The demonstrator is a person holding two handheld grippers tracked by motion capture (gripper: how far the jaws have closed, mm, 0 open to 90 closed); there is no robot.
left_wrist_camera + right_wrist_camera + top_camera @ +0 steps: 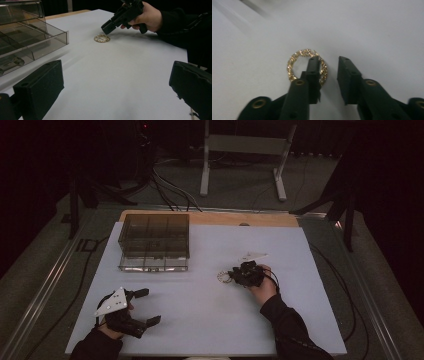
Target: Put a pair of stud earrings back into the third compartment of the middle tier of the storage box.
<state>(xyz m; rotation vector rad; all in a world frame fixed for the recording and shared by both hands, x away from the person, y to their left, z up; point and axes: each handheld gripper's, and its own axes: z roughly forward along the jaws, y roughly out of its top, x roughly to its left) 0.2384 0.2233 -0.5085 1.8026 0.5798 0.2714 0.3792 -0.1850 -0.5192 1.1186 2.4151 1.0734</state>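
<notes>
A gold, sparkly ring-shaped bracelet [220, 277] lies flat on the white table [210, 320]. My right gripper [233, 275] hovers at its right edge, held by a hand in a dark sleeve. In the right gripper view the jaws stand slightly apart: my right gripper [329, 62] has one jaw over the inside of the bracelet [290, 67] and the other outside its rim, with nothing clamped. My left gripper [148, 306] rests open near the front left of the table. From the left gripper view the bracelet [102, 38] sits just below my right gripper [106, 28].
A smoked clear box with compartments [155, 242] stands at the back left; its front wall [50, 42] is close on the left of the left gripper view, with a small metallic item [12, 62] inside. Cables and a stand lie beyond the table.
</notes>
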